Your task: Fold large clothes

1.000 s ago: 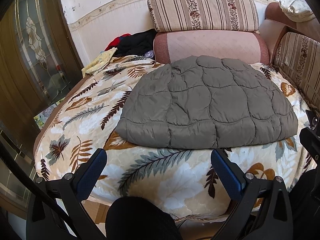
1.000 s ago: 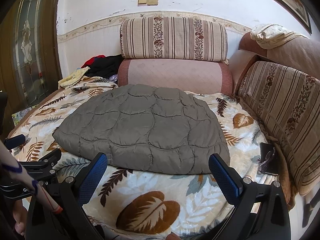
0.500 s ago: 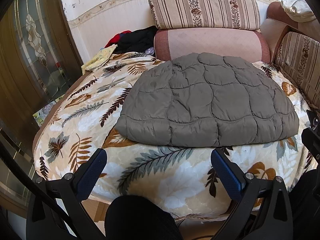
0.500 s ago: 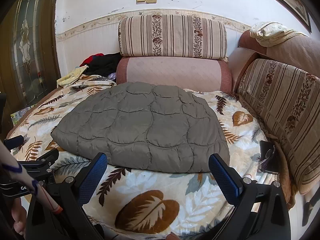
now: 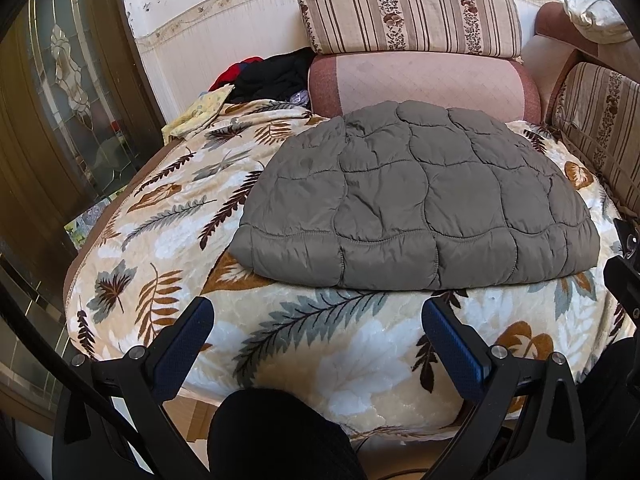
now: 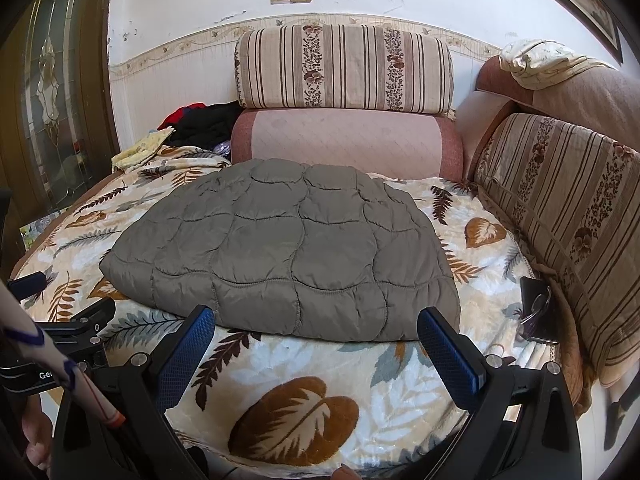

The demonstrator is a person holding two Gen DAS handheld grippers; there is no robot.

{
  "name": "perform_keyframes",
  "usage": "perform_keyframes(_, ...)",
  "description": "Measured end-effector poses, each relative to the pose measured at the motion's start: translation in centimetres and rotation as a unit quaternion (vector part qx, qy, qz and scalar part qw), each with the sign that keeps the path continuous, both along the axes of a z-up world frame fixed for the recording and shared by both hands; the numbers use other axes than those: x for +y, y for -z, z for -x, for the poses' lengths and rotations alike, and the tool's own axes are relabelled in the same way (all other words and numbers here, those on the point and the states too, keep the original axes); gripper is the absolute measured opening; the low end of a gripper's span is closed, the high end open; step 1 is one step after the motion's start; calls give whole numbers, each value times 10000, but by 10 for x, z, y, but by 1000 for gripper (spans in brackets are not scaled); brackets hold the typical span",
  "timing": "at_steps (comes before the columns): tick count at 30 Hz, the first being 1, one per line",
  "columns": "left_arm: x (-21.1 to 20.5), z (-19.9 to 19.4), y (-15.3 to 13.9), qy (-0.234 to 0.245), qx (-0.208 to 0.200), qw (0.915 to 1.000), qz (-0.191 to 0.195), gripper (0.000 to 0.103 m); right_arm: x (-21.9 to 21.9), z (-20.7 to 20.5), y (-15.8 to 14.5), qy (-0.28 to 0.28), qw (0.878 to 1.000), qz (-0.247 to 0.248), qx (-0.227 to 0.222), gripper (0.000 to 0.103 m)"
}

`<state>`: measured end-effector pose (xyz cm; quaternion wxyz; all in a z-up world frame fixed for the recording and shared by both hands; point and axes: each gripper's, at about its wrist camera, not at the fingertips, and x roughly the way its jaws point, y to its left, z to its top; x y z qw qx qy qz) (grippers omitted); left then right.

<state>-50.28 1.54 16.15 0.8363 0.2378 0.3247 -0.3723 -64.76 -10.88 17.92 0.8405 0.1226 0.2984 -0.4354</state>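
- Nearest: left claw [image 5: 318, 322] spread wide, empty, held back over the front edge of the sofa, short of the jacket.
- Right claw [image 6: 314, 330] likewise spread wide and empty; in its own view the blue pads [image 6: 450, 354] frame the jacket's near hem without touching it.
- Between claws and jacket: a bare strip of leaf-print blanket [image 5: 352, 344], nothing gripped or lifted.
- On the blanket, mid-seat: grey quilted jacket [image 5: 416, 200] lying flat as a compact, rounded-rectangle bundle, more than one layer thick at the near edge [image 6: 296, 316]; no sleeves or hood sticking out.
- Judged state: folding looks largely done, with sides tucked under or in and the outline tidy; cannot tell how many folds lie beneath.
- Possibly left: one more fold in half, or simply moving the bundle aside; neither begun.
- Right of the jacket: dark small item [image 6: 536, 308] by the striped side cushion, not involved.
- Farther back: pink bolster [image 5: 420, 84] just behind the jacket's far edge.
- Far left corner: heap of other clothes [image 5: 272, 76], unfolded, perhaps next in line.
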Motion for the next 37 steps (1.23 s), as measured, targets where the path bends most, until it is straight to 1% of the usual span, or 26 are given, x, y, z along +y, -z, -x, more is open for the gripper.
perform_keyframes(24,4,-2,4,-50,46,10000,40,103,2,2,2,10,10000,8,3,103)
perform_keyframes(33,6,-3,-1,-75,-2,10000,45,103,4,4,-1,12,10000,29,-18,103)
perform_keyframes(37,10,-6,-4,10,239,9996,163,103,6,4,-3,-3,10000,25,-39,103)
